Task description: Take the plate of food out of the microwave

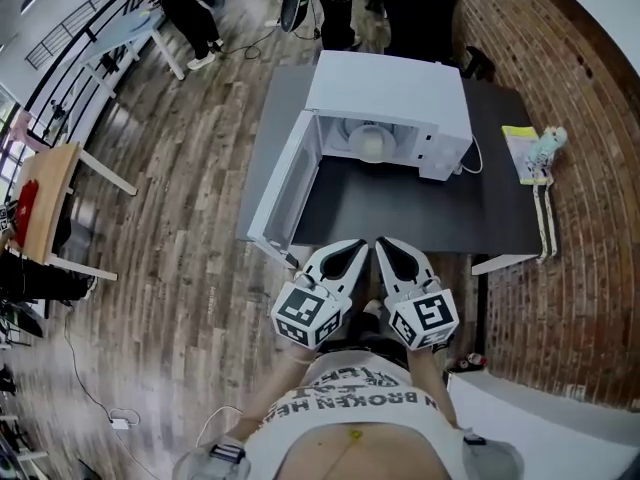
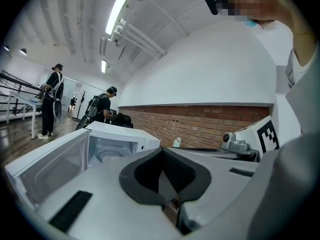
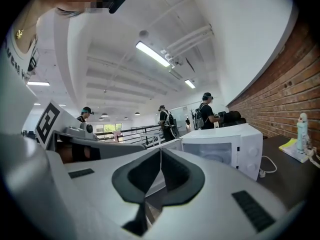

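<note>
Both claws hang side by side at the near edge of the table (image 1: pixel 420 213), well short of the microwave (image 1: pixel 392 96). The left claw (image 1: pixel 357 246) is closed tip to tip with nothing between its jaws, and so is the right claw (image 1: pixel 386 244). The step in hand looks like the reach toward the open oven, so the jaws should be spread before they get to the cavity, not inside it, where there seems to be little room. The door (image 1: pixel 283 186) swings out on the left and stands between the left claw and the opening, so that claw probably needs to come in from the middle rather than from the side. A level approach suits best, one claw taking each side of the rim, with a slight lift and then a straight pull so the food does not slide. The plate (image 1: pixel 351 136) sits in the middle of the cavity, toward the back, not yet touched. It looks pale and round with a shallow rim, hard to tell apart from the turntable under it. On it lies the food (image 1: pixel 372 146), a smooth, whitish, dome-shaped mound, perhaps a bun, which may roll if the plate tips. From the left gripper view only a round pale shape shows inside the cavity.
</note>
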